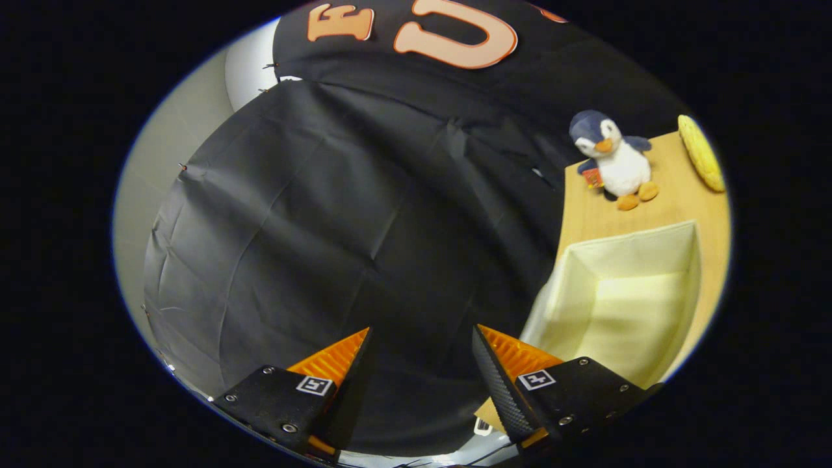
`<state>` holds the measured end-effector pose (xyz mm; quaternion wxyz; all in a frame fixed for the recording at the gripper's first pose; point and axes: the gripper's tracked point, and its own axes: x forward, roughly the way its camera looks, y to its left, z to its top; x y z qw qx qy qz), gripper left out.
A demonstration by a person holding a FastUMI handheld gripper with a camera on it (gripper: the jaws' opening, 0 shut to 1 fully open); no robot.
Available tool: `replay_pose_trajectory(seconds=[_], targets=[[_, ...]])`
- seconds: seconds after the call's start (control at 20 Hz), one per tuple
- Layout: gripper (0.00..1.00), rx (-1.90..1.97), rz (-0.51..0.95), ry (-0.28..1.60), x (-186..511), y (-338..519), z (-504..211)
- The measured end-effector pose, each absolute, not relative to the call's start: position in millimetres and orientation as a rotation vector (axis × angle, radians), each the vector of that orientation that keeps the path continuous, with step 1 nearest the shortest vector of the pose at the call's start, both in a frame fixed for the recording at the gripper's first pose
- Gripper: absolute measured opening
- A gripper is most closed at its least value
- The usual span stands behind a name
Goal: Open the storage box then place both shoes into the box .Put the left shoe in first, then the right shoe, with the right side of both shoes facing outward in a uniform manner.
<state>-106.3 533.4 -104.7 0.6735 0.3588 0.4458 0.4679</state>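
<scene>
We see the gripper [421,338] held with its two fingers spread apart and nothing between them; they aim at the black cloth wall [338,214] of the booth, which hangs in folds straight ahead of them. Off to the right of the fingers, a wooden table [676,205] carries the storage box [624,260], a pale cream fabric box that stands open at the top, with its inside bare as far as we can see into it. The box sits just beyond and to the right of the right finger, whose body overlaps the box's near corner in our view. Farther back on the table, past the box, a stuffed penguin [614,159] sits upright, apart from the box. Beside the penguin, at the table's far right, lies a yellow elongated object [702,153] that we cannot identify with certainty.
</scene>
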Motion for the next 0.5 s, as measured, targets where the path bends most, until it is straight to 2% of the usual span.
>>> replay_pose_trajectory(seconds=[0.25, 0.5], targets=[[0.90, 0.690, 0.887, 0.941, -84, 430, -144], [0.93, 0.569, 0.710, 0.954, -73, 331, -204]])
